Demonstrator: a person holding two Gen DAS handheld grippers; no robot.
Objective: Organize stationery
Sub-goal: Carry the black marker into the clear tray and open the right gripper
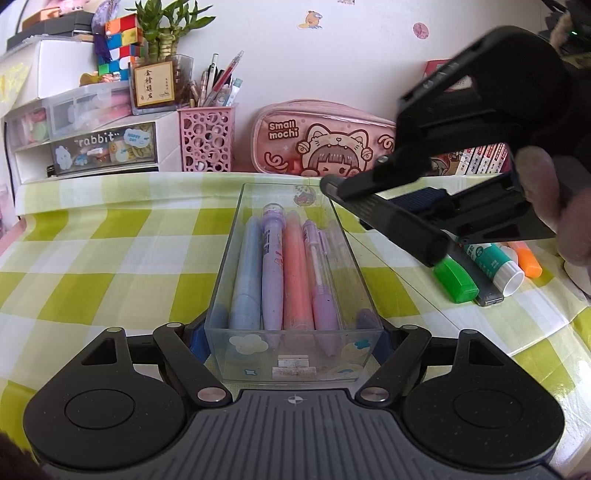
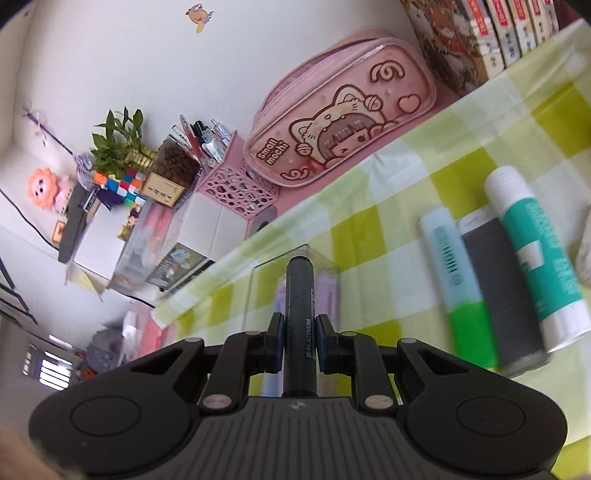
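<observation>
Looks like a home study desk, probably a kid's room: green checked cloth point(image 1: 110, 258) on the surface, pink pencil case point(image 1: 317, 140), pen cup point(image 1: 207, 140), Rubik's cubes point(image 1: 118, 44), bamboo plant point(image 1: 166, 29), cartoon wall stickers point(image 1: 310, 19), plush toy point(image 2: 44, 188).

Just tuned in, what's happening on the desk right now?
A person is sorting stationery with two handheld grippers. The left gripper is clamped on the near end of a clear plastic tray that already holds several pens. The right gripper grips a dark Platinum marker and hovers beside the tray. A green highlighter, a grey pen, a glue stick and an orange highlighter lie on the checked tablecloth, not yet put away.
</observation>
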